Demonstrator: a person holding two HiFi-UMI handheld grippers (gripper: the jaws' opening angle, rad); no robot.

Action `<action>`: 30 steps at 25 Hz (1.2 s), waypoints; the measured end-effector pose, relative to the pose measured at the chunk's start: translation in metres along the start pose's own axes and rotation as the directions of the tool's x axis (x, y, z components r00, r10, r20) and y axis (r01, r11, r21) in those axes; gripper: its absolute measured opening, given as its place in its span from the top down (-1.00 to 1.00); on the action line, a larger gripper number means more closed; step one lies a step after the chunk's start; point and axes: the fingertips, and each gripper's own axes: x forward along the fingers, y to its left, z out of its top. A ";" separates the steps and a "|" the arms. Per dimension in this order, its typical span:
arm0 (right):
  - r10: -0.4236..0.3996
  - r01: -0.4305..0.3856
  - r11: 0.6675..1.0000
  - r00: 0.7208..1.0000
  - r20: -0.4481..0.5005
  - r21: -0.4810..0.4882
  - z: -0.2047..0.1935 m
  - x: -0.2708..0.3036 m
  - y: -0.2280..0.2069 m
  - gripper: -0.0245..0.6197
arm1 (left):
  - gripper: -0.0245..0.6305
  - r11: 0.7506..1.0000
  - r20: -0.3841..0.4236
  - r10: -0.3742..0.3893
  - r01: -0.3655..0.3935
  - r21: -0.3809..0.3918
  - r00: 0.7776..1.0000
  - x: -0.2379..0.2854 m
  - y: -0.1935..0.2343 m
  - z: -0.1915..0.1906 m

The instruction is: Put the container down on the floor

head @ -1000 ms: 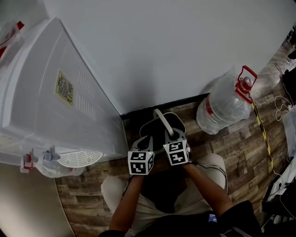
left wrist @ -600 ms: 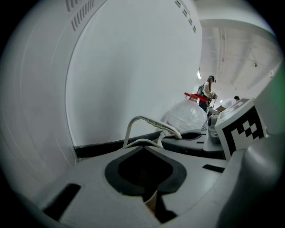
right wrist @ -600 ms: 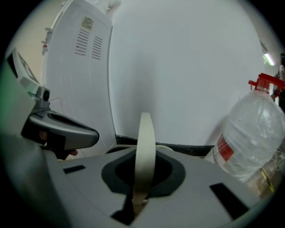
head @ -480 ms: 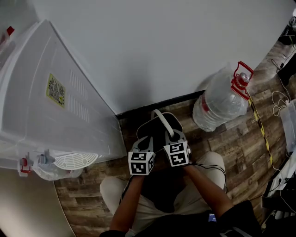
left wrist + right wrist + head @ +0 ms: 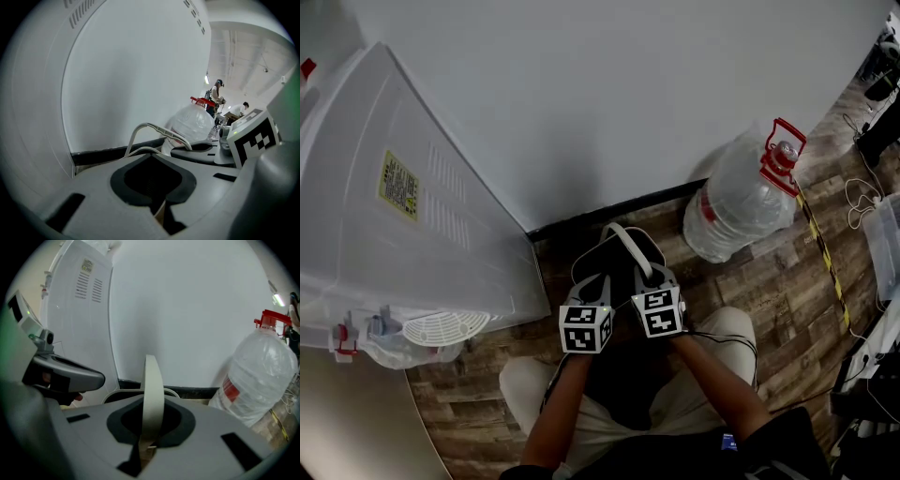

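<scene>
**OP:** Not much has moved since a second ago. The container point(image 5: 614, 255) sits in the same spot ahead of me, and only the water jug point(image 5: 736, 211) slid left in the head view.

**Reply:** Grips?

**OP:** My right hand-held gripper point(image 5: 655, 277) is clamped on the white handle point(image 5: 628, 246). My left hand-held gripper point(image 5: 597, 283) has its jaws together at the near-left rim. The container is over the wood floor point(image 5: 769, 291) by the far wall, between the white cabinet point(image 5: 412, 216) and the jug.
</scene>
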 end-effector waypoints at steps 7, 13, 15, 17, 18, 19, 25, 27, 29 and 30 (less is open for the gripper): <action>-0.013 0.013 1.000 1.000 -0.010 0.009 -0.009 -0.004 -0.012 0.82 | 0.87 1.000 -0.008 -0.014 0.014 0.001 1.000 0.006 -0.010 -0.001; -0.008 0.008 1.000 1.000 -0.009 0.022 -0.012 -0.005 -0.016 0.83 | 0.87 1.000 -0.017 -0.027 0.027 0.002 0.999 0.010 -0.017 -0.006; -0.001 0.002 0.999 1.000 -0.008 0.038 -0.012 -0.005 -0.016 0.82 | 0.87 1.000 -0.012 -0.031 0.031 0.003 0.999 0.011 -0.019 -0.004; 0.002 -0.002 0.999 1.000 -0.002 0.054 -0.013 -0.004 -0.018 0.83 | 0.87 0.999 -0.007 -0.034 0.034 0.002 0.999 0.011 -0.020 -0.002; 0.005 -0.005 0.998 1.000 0.001 0.064 -0.013 -0.003 -0.019 0.83 | 0.87 0.999 -0.007 -0.035 0.035 0.001 0.999 0.011 -0.020 -0.002; 0.010 -0.010 0.997 1.000 0.001 0.075 -0.013 -0.003 -0.019 0.83 | 0.87 0.999 -0.008 -0.036 0.036 0.001 0.999 0.011 -0.020 -0.003; 0.019 -0.018 0.995 1.000 -0.006 0.101 -0.013 -0.005 -0.018 0.83 | 0.87 0.999 -0.008 -0.037 0.037 -0.001 0.999 0.012 -0.020 -0.003; 0.020 -0.019 0.994 1.000 -0.006 0.108 -0.014 -0.006 -0.018 0.83 | 0.87 0.999 -0.009 -0.039 0.039 -0.001 0.999 0.013 -0.021 -0.003; 0.022 -0.022 0.993 1.000 -0.005 0.117 -0.014 -0.006 -0.018 0.82 | 0.87 0.999 -0.009 -0.041 0.041 0.001 0.999 0.014 -0.022 -0.003; 0.026 -0.025 0.992 1.000 -0.005 0.126 -0.015 -0.005 -0.018 0.83 | 0.87 0.999 -0.010 -0.041 0.041 0.001 0.999 0.014 -0.022 -0.003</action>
